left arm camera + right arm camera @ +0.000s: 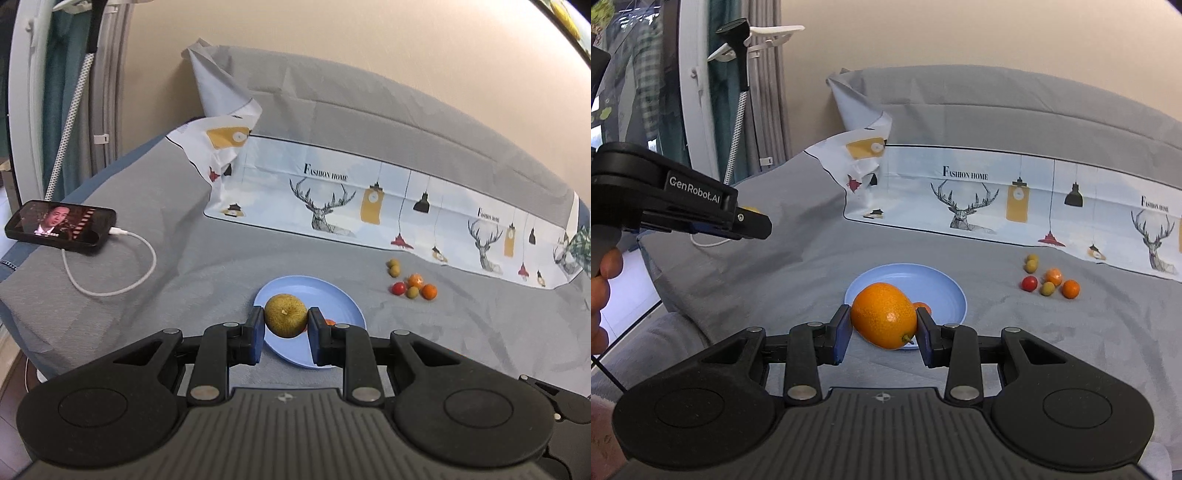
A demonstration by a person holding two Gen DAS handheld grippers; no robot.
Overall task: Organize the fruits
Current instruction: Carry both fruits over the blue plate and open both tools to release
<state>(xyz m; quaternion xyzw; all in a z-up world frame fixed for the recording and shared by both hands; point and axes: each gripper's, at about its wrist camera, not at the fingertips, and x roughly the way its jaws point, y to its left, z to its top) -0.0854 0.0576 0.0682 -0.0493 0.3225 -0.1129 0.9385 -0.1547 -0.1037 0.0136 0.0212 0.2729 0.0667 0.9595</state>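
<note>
My left gripper [286, 318] is shut on a round yellow-green fruit [284, 312], held just above the near side of a light blue plate [314, 290]. My right gripper [882, 322] is shut on an oval orange fruit [882, 314] with a short stem, above the same blue plate [934, 280]. One small orange fruit [923, 306] lies on the plate behind the right finger. Several small fruits [1049, 282], orange, red and green, lie loose on the grey cover to the plate's right, and the same loose fruits [412, 284] show in the left wrist view. The left gripper [753, 223] shows side-on at the left.
A phone [59, 223] with a white charging cable [122, 284] lies on the bed's left edge. A printed cloth [369, 206] with deer and lamps runs behind the fruits, before a grey pillow [369, 110]. A person's hand [602, 280] holds the left gripper's handle.
</note>
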